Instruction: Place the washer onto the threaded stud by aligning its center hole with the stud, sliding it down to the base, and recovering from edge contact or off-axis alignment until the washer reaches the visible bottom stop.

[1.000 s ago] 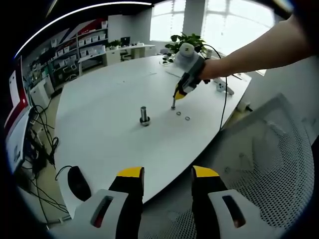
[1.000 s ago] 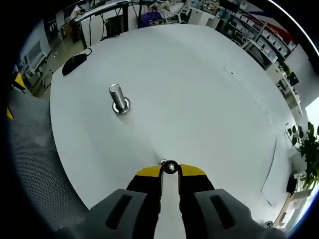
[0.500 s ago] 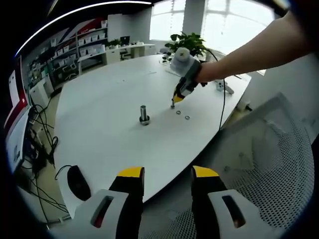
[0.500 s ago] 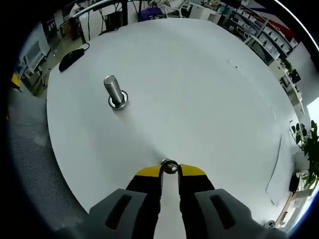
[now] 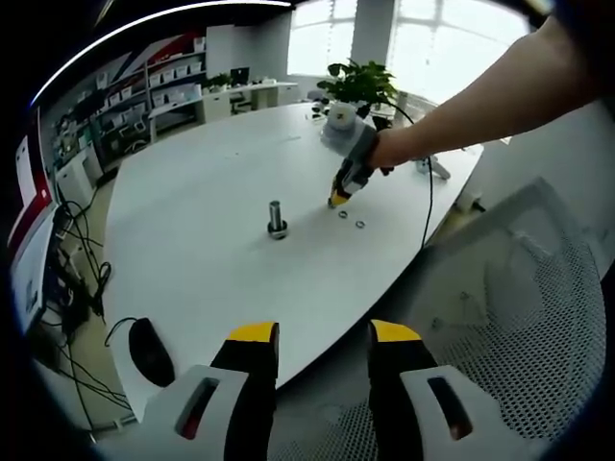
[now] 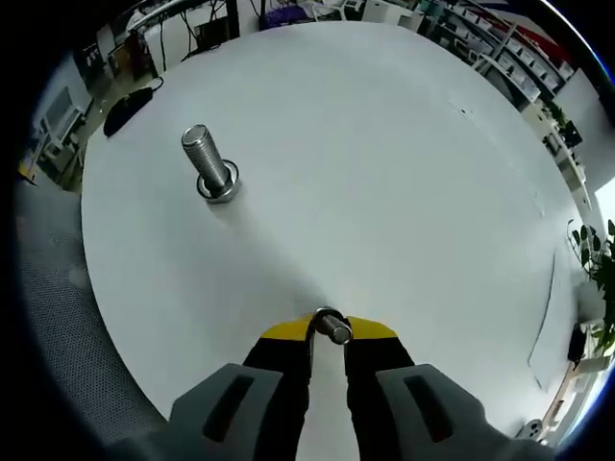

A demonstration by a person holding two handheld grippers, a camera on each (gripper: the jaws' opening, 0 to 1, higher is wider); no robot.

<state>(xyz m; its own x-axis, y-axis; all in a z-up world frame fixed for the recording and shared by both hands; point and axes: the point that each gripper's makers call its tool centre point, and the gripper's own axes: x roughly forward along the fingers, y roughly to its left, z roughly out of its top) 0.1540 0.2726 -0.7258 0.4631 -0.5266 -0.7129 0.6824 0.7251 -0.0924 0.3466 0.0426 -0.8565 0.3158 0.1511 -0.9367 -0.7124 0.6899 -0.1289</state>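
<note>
bright daylight from windows (image 5: pixel 423 38) | soft shadows | fisheye edge warp

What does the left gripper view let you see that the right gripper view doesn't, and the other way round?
The left gripper view alone shows two spare washers lying on the table beside the right hand-held gripper, the person's forearm, a potted plant and a mesh chair. Its own left hand-held gripper hangs open, off the table edge.

The right gripper view alone shows the washer pinched at the jaw tips.

Both show the white table, the upright threaded stud on it and a black mouse.
</note>
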